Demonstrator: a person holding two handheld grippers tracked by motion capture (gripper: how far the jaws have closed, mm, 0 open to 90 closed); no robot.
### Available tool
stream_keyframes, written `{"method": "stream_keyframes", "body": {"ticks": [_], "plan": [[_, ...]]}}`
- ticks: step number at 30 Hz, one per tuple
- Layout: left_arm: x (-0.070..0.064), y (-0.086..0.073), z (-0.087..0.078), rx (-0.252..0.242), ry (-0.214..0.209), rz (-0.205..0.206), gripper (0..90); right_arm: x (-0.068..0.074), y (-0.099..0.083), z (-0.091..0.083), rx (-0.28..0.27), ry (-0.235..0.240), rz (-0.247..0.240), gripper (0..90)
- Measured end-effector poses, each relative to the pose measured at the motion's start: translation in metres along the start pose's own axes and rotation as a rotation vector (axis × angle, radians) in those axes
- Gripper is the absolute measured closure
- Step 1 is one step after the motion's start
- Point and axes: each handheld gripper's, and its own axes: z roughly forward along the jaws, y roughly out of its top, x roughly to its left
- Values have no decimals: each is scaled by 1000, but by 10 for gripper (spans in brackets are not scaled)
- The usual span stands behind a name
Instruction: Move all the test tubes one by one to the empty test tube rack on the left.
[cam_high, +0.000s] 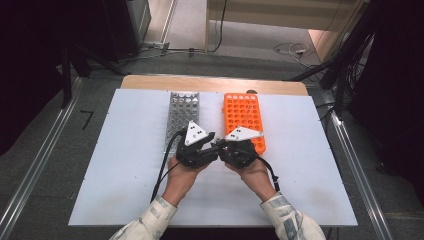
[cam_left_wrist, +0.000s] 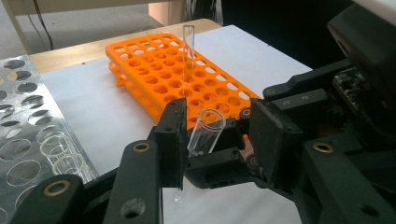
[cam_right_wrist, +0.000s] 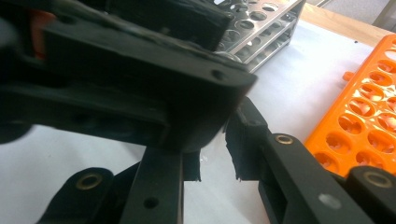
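My left gripper (cam_left_wrist: 215, 140) stands open around a clear glass tube (cam_left_wrist: 205, 132), which my right gripper (cam_high: 231, 145) seems to pinch (its tips are blocked from sight), at mid-table between the orange rack (cam_high: 244, 119) and metal rack (cam_high: 182, 114).

Clear glass-like test tube (cam_left_wrist: 205, 133), smooth, glossy. Orange rack (cam_left_wrist: 177, 77): plastic, slight sheen. Silvery rack (cam_high: 182, 113): metal look, perforated, reflective. Left gripper (cam_left_wrist: 212, 140) and right gripper (cam_right_wrist: 212, 156): black matt plastic, rough jaw edges, brass-coloured pivot pins. Table cover (cam_high: 130, 165): white, matt, paper-like; bare wood edge behind.
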Motion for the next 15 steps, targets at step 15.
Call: {"method": "stream_keyframes", "body": {"ticks": [15], "plan": [[2, -1, 2, 4, 23, -4, 727, 4, 1, -3, -5, 14, -9, 733]]}}
